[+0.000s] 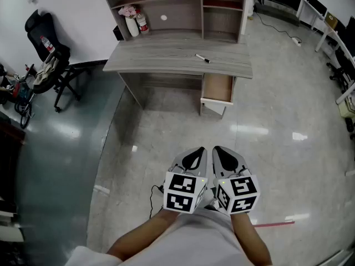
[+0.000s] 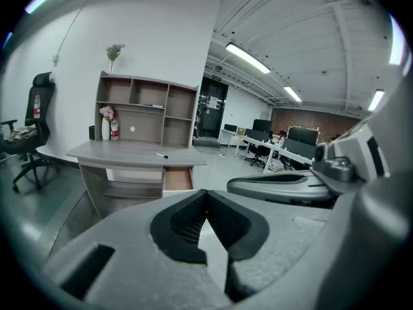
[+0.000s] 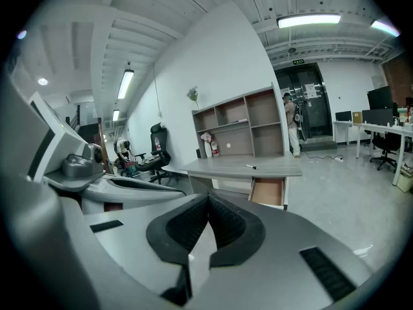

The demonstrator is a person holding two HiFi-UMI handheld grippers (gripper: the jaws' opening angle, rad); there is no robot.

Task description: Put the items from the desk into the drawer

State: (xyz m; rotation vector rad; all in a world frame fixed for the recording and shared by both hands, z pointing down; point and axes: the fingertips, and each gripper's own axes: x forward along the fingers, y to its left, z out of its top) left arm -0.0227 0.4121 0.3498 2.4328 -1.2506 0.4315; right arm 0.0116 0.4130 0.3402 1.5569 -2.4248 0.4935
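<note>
A black marker point(image 1: 202, 58) lies on the grey desk point(image 1: 166, 60) toward its right end; it also shows small in the left gripper view as a marker point(image 2: 161, 155) and in the right gripper view as a marker point(image 3: 251, 167). Under the desk's right side a drawer point(image 1: 217, 90) stands pulled out and looks empty. My left gripper point(image 1: 194, 155) and right gripper point(image 1: 222, 153) hang side by side over the floor, well short of the desk. Both are shut with nothing between the jaws.
A shelf unit point(image 1: 177, 7) stands on the desk's back, with a white vase and a red bottle point(image 1: 142, 22) at its left. A black office chair point(image 1: 47, 57) sits at the left. White desks point(image 1: 333, 32) and cables line the far right.
</note>
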